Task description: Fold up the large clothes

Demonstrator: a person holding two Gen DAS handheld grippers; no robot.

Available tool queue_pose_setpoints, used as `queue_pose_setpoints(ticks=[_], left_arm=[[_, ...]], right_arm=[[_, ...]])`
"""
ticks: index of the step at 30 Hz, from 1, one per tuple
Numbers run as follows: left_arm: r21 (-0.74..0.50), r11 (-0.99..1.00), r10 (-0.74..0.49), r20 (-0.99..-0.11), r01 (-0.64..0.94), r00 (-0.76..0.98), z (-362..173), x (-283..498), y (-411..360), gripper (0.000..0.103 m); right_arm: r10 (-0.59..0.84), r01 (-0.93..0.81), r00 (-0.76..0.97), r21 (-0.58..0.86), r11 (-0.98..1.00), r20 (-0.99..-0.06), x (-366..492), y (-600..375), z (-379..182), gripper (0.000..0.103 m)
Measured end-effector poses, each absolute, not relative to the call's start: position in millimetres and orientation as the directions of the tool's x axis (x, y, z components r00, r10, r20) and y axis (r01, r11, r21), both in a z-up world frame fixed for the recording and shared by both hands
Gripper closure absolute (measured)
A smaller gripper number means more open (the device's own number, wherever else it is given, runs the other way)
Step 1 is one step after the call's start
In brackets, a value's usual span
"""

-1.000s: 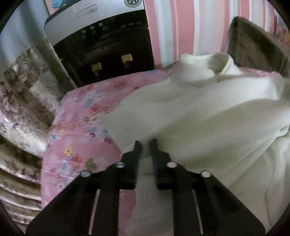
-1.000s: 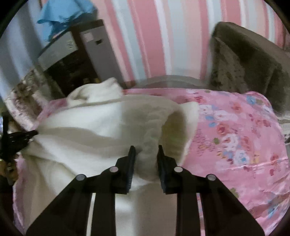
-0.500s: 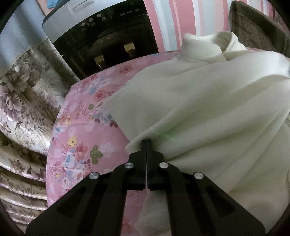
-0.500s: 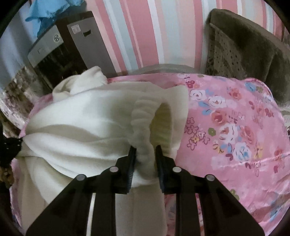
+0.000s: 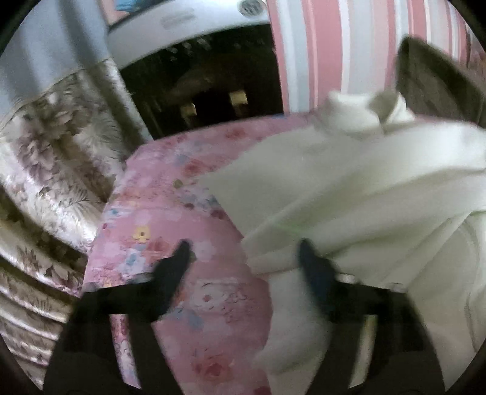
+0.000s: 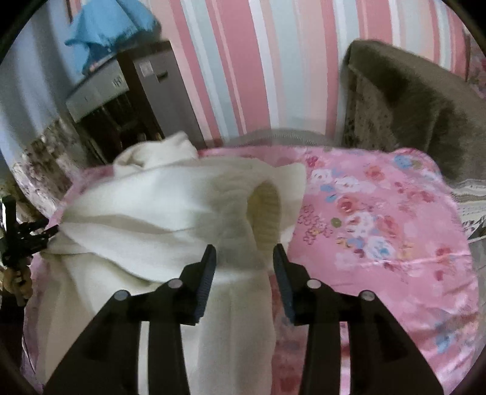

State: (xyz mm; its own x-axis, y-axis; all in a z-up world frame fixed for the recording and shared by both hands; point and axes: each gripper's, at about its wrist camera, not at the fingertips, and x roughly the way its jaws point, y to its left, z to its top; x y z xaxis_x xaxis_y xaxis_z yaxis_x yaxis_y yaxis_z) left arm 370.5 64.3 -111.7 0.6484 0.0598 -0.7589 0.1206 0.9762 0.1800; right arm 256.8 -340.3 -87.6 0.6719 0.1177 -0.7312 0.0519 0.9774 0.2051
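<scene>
We see the cream sweater lying bunched on the pink floral bedspread, toward the bed's left side as the right wrist view frames it, with its rolled collar at the far edge near the striped wall. The bed's right side shows bare bedspread.

Right gripper: its 2 fingers stand apart, nothing clamped between them. They straddle the ribbed cuff of a sleeve folded across the body of the sweater; the cuff's opening faces the camera just beyond the fingertips. Whether either finger touches the knit we cannot tell.

Left gripper: the frame is motion-blurred, but the 2 fingers are clearly spread wide, holding nothing. The left finger sits over bare bedspread; the right finger overlaps the folded edge of the sweater near the bed's left edge. Contact there is not resolvable. The same gripper appears at the far left of the right wrist view, at the sweater's left end.

Surroundings noted: a dark cabinet with a grey top beyond the bed's far left corner, floral fabric alongside the left edge, a brown cushion against the wall at the far right corner, and a blue cloth on top of the cabinet.
</scene>
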Motion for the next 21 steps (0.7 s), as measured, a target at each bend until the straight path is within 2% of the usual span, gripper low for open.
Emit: queue_pose_setpoints(ticks=[1,3,5,7,9,15,21], left_arm=[[0.137,0.982,0.020,-0.754,0.127,0.656,-105.2,363.1,69.1,0.021],[0.112,0.986,0.001,-0.739,0.122,0.673,-96.3,351.0,72.9,0.018],[0.104,0.987,-0.009,-0.721,0.122,0.693,-87.6,337.1,73.2,0.015],[0.097,0.988,-0.018,-0.701,0.120,0.713,-78.0,322.0,72.3,0.006],[0.095,0.989,-0.019,-0.672,0.112,0.740,-65.6,300.4,72.0,0.003],[0.089,0.989,-0.030,-0.653,0.115,0.757,-54.5,243.4,67.7,0.003],[0.077,0.994,-0.015,-0.628,0.082,0.778,-61.1,211.9,62.1,0.003]], right_arm=[[0.124,0.042,0.691,0.211,0.976,-0.712,247.4,-340.4,-80.1,0.062],[0.127,0.038,0.730,0.225,0.974,-0.672,229.9,-340.0,-66.6,0.041],[0.132,0.032,0.763,0.241,0.970,-0.633,215.6,-337.6,-54.6,0.033],[0.146,0.019,0.790,0.261,0.965,-0.596,196.8,-335.1,-44.3,0.028],[0.140,0.014,0.812,0.258,0.966,-0.567,179.8,-327.9,-36.8,0.015],[0.116,0.018,0.856,0.254,0.967,-0.504,128.6,-313.5,-32.5,0.006],[0.040,0.123,0.872,0.299,0.946,-0.488,99.0,-312.1,-40.0,0.006]])
